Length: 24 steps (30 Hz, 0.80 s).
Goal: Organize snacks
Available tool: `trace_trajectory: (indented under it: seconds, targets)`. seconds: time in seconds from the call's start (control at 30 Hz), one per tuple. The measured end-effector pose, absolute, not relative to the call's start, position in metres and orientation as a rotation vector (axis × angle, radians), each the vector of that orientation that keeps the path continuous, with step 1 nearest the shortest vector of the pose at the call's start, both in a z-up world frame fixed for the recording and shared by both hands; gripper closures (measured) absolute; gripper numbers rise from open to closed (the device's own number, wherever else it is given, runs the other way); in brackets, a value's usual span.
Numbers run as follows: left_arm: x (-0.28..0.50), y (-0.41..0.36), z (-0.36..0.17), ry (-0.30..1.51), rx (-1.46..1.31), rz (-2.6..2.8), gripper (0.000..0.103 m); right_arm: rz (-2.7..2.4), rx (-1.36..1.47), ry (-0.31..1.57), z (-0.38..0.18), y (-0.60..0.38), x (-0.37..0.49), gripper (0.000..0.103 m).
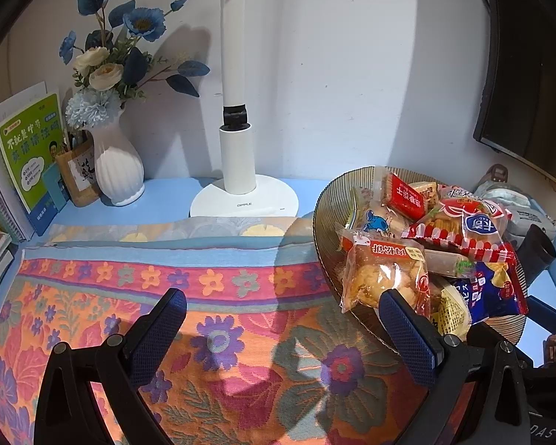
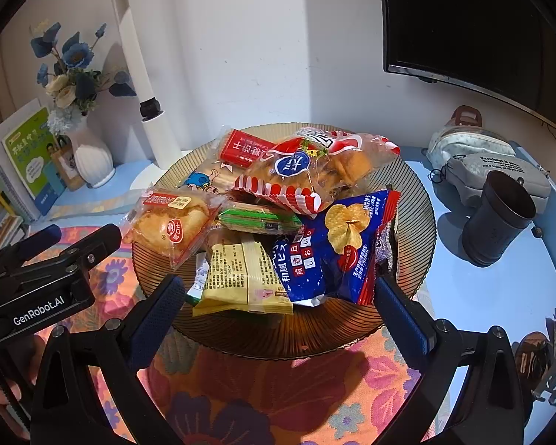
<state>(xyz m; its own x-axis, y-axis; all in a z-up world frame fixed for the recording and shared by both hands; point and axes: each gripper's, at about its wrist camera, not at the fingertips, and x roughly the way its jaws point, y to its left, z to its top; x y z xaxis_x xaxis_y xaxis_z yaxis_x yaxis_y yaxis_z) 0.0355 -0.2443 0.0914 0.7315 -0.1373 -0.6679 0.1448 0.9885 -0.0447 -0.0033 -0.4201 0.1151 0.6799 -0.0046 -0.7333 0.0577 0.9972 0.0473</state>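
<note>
A ribbed brown glass plate (image 2: 415, 218) holds a heap of wrapped snacks: a blue chip bag (image 2: 337, 244), a yellow packet (image 2: 241, 278), a clear bun pack (image 2: 170, 222), a red-and-white bread bag (image 2: 315, 170) and a red biscuit pack (image 2: 241, 148). My right gripper (image 2: 278, 300) is open just in front of the plate, with nothing between its fingers. My left gripper (image 1: 283, 309) is open over the floral cloth (image 1: 166, 315), left of the plate (image 1: 326, 200); its right fingertip (image 1: 393, 302) sits against the bun pack (image 1: 381, 274). The left gripper's body (image 2: 44, 282) shows in the right wrist view.
A white lamp (image 1: 237, 155), a white vase of blue flowers (image 1: 115, 163) and books (image 1: 29, 159) stand at the back left. A dark cup (image 2: 500, 218), a grey pouch (image 2: 500, 170) and a monitor (image 2: 482, 26) are on the right. A hand (image 2: 3, 393) shows at the lower left.
</note>
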Motion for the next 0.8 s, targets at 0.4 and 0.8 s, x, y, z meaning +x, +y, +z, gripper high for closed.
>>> trace_trajectory:
  seconds: [0.4, 0.8]
  targets:
    - [0.0352, -0.2438, 0.0908, 0.733, 0.016, -0.155, 0.000, -0.033, 0.075, 0.825, 0.1142, -0.4209, -0.0038, 0.001]
    - [0.0339, -0.2419, 0.0897, 0.732, 0.026, -0.160, 0.000, -0.035, 0.076, 0.843, 0.1092, -0.4195, -0.0026, 0.001]
